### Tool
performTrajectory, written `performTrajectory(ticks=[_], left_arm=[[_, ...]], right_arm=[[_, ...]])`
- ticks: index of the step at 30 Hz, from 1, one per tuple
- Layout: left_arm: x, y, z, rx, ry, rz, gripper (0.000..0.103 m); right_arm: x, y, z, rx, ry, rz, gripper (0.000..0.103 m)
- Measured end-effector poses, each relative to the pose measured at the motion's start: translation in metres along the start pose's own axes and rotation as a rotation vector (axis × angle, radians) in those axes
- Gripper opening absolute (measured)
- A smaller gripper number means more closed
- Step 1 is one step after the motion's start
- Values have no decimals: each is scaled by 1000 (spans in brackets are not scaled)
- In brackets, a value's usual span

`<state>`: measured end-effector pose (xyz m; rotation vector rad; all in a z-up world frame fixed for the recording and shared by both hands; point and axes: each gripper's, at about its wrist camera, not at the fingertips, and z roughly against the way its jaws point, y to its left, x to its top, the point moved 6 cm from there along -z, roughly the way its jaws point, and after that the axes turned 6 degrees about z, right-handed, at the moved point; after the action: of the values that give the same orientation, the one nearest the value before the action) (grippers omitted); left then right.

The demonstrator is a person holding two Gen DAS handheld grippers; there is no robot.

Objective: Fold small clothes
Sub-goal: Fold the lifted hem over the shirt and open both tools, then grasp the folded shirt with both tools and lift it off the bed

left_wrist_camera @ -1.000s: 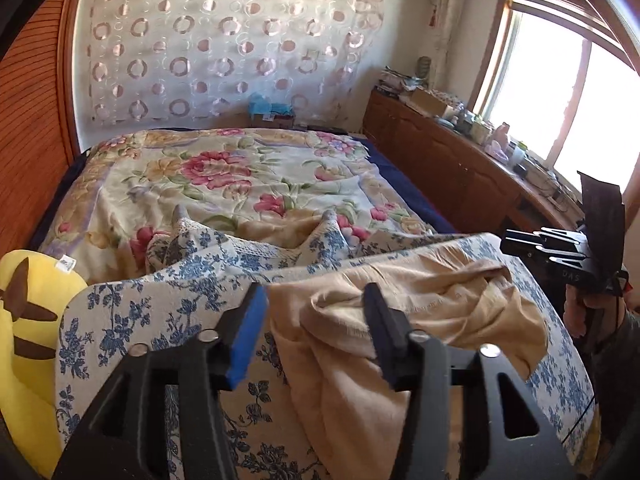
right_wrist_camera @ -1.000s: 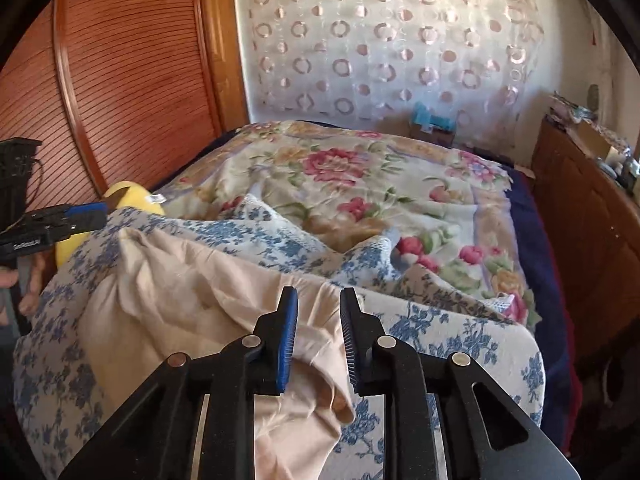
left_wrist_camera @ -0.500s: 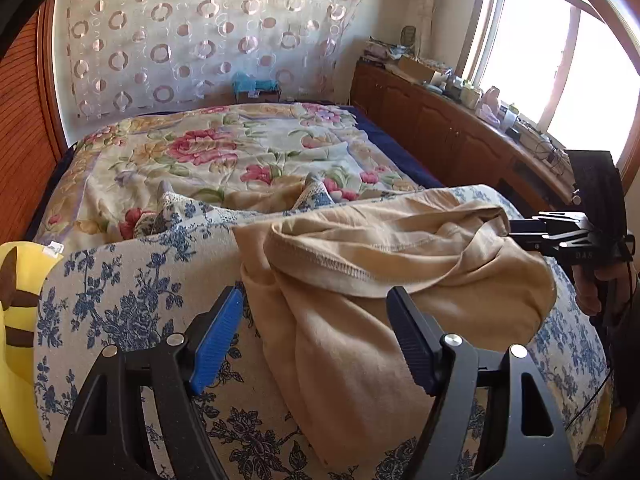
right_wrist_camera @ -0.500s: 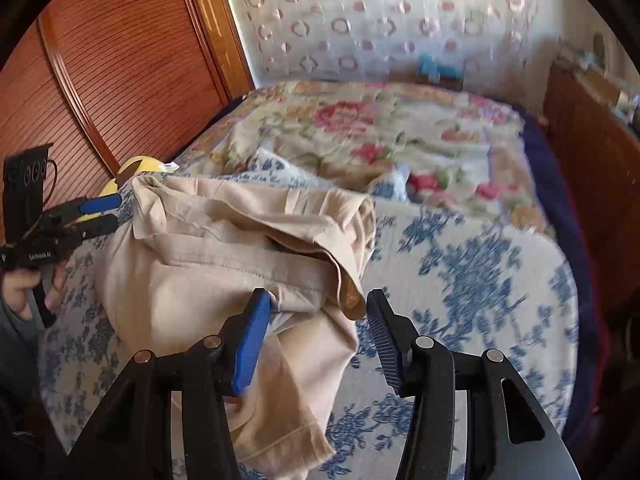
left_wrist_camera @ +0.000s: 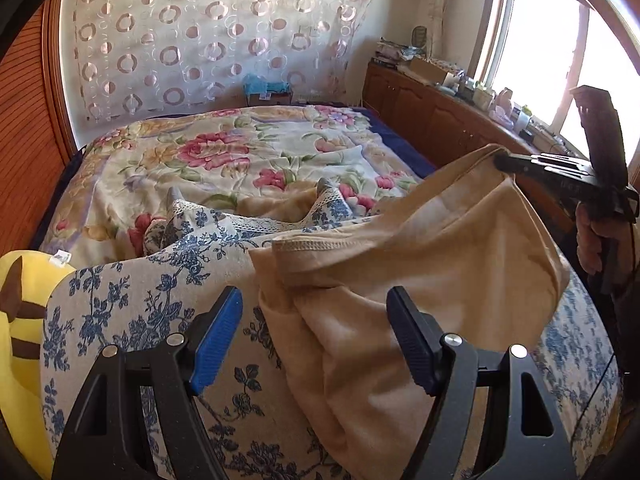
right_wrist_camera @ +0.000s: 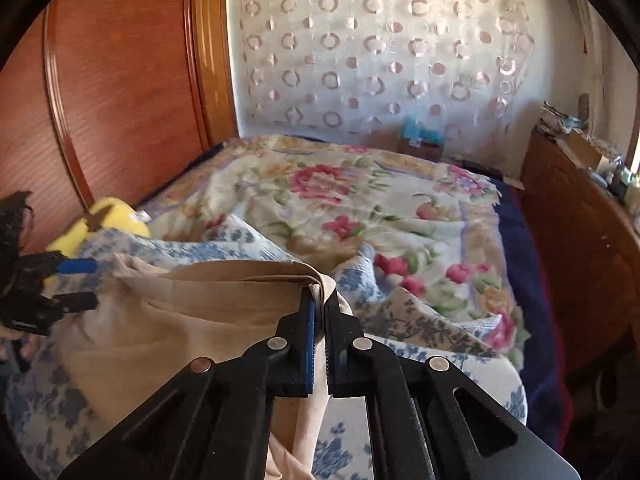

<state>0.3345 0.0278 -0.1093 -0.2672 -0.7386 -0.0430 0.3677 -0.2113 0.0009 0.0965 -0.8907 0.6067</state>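
The soft, light beige garment point(left_wrist_camera: 420, 280) lies rumpled on the blue-flowered cover point(left_wrist_camera: 120, 320), one corner pinched in the right gripper point(right_wrist_camera: 319, 304), whose jaws have just clamped shut, while the left gripper point(left_wrist_camera: 316, 340) gapes empty over its limp near edge, probably the best hold.

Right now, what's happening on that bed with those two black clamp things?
A person is folding a beige garment on a blue-flowered cloth laid over the bed, with a handheld gripper in each hand. The right gripper has just closed and is clamped on the garment's edge, holding it up off the cloth. The left gripper is open, its fingers on either side of the garment's other end, not gripping.
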Motion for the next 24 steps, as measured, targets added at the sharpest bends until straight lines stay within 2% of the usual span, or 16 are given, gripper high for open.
performTrajectory(ticks=[2, 3, 5, 6, 12, 14, 15, 17, 18, 22, 24], left_arm=[[2, 2, -12, 31, 18, -13, 75], [4, 3, -19, 50, 31, -30, 75], [10, 7, -33, 130, 33, -98, 75], [16, 16, -36, 191, 23, -100, 74], [51, 66, -24, 240, -54, 54, 74], [48, 71, -24, 239, -41, 61, 74], [45, 71, -25, 241, -36, 56, 74], [39, 70, -27, 241, -21, 51, 74], [37, 68, -29, 233, -13, 51, 74], [25, 57, -27, 145, 45, 31, 74], [21, 50, -19, 99, 45, 31, 74]], right_arm=[[-5, 3, -20, -21, 81, 20, 8], [-7, 2, -24, -35, 96, 22, 16], [-7, 0, -25, -44, 90, 19, 23], [-7, 0, -21, -38, 84, 5, 23], [-10, 7, 3, -40, 58, -18, 23], [-16, 14, 7, -31, 53, -26, 26], [-22, 14, 13, -26, 46, -31, 38], [-25, 16, 19, -8, 26, -51, 56], [-28, 18, 19, 9, 24, -58, 61], [-36, 25, 7, 43, 55, -56, 61], [-38, 22, -1, 66, 75, -75, 61]])
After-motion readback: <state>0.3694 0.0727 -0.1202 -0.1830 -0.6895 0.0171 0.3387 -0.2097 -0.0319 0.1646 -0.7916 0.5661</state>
